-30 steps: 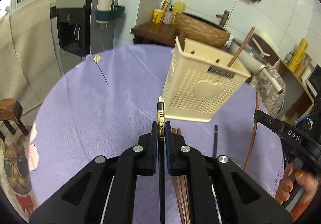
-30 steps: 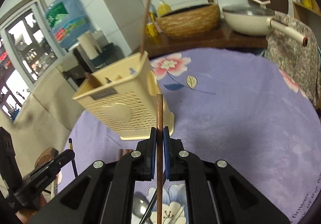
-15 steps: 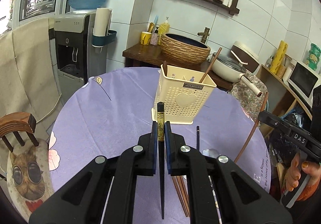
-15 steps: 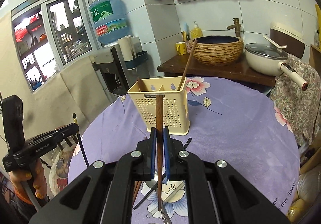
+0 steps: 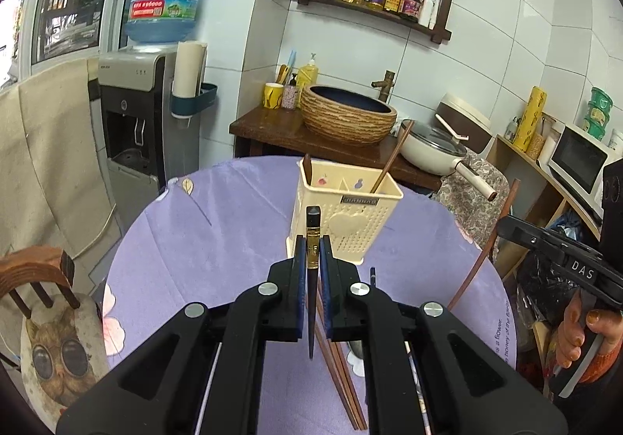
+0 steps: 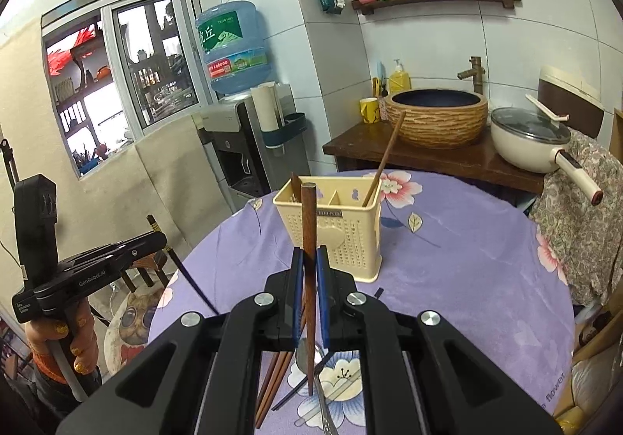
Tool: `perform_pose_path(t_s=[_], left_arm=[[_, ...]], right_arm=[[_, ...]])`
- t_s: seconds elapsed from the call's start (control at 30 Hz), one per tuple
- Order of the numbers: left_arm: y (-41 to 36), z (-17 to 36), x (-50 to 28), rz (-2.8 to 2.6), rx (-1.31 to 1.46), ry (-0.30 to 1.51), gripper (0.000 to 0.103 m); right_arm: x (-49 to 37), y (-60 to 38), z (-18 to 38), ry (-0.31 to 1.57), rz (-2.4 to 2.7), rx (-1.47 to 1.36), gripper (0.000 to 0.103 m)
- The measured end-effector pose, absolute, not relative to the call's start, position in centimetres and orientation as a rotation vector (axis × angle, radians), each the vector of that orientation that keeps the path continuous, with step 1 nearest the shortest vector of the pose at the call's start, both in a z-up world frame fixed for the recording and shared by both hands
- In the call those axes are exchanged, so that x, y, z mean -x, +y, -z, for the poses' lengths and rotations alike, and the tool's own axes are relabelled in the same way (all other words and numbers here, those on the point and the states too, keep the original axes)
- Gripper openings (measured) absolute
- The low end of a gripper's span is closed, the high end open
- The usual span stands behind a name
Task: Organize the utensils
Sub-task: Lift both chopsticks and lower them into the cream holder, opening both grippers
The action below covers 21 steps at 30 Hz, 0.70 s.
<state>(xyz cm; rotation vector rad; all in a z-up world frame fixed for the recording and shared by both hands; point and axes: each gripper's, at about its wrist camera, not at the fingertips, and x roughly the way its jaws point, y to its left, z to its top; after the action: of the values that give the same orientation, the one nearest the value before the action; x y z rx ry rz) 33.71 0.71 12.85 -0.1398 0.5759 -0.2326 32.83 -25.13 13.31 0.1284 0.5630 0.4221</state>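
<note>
Cream utensil caddy (image 5: 344, 219) stood upright on the purple floral tablecloth (image 5: 218, 240), two brown sticks inside. Left gripper (image 5: 312, 259), before the caddy, was clamped on a dark gold-banded chopstick (image 5: 312, 236). Right gripper (image 6: 310, 271), also before it, was clamped on a brown wooden chopstick (image 6: 309, 224). Loose chopsticks (image 6: 274, 376) and a spoon (image 6: 311, 365) lay nearer than the caddy.

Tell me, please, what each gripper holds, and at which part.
Left gripper: dark chopstick, near its gold-banded top. Right gripper: brown chopstick, near mid-length.
</note>
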Motion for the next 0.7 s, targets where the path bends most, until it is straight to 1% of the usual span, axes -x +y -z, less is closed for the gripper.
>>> perform_pose_path(t_s=[0.27,0.57,0.7], left_arm=[[0.5,-17.6,-38.1,0.276,0.167,0.568,0.007],[-1.4,-26.4,-44.6,0.261,0.177,0.519,0.007],[-2.6,-27.9,-47.5,0.215,0.164,0.503,0.007]], right_arm=[[-35.7,-25.3,-17.3,0.521,-0.425,-0.148,0.007],[-41.9,-25.5,-24.7,0.415,-0.351,-0.183,0.007],[-44.5,-24.6,-25.9,0.369,-0.290,-0.157,0.007]])
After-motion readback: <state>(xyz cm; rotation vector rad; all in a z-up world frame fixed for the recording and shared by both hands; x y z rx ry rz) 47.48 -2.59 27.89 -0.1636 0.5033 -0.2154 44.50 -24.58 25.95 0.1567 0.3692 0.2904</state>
